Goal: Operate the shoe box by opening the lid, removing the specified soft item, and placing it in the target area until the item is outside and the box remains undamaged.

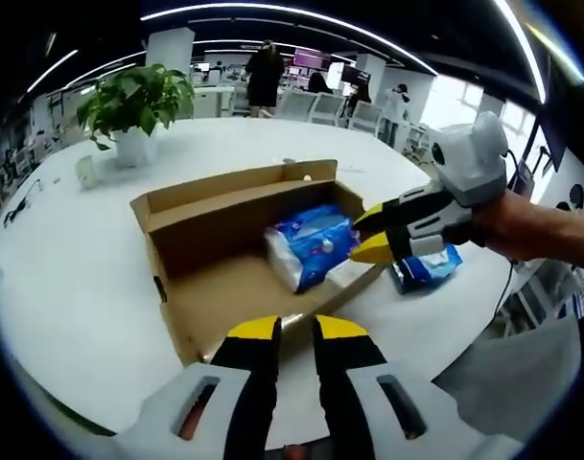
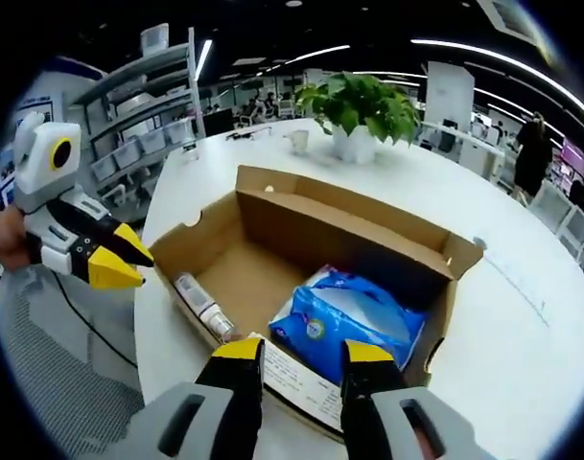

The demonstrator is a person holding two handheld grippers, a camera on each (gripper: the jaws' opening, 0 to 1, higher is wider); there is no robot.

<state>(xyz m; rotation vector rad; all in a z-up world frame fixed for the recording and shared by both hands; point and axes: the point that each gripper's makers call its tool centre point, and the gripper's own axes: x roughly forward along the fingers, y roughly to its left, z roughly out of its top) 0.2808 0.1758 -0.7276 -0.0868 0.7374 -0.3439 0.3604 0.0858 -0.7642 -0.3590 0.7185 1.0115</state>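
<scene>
Inside open shoe box (image 2: 272,216), blue soft pack (image 2: 349,326) lies

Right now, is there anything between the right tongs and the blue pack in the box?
Only the near box wall, with its white label, lies just under the open right tongs. The lid is open and the blue pack lies uncovered right behind that wall. The small tube lies off to the side.

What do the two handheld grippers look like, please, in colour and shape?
Both match. The left gripper has two black fingers with yellow tips, rising from a pale grey body with slotted openings. The right gripper looks the same. Seen from the side, each body is white and grey, with wedge-shaped yellow tips. No sleeve is visible at the hand holding one.
</scene>
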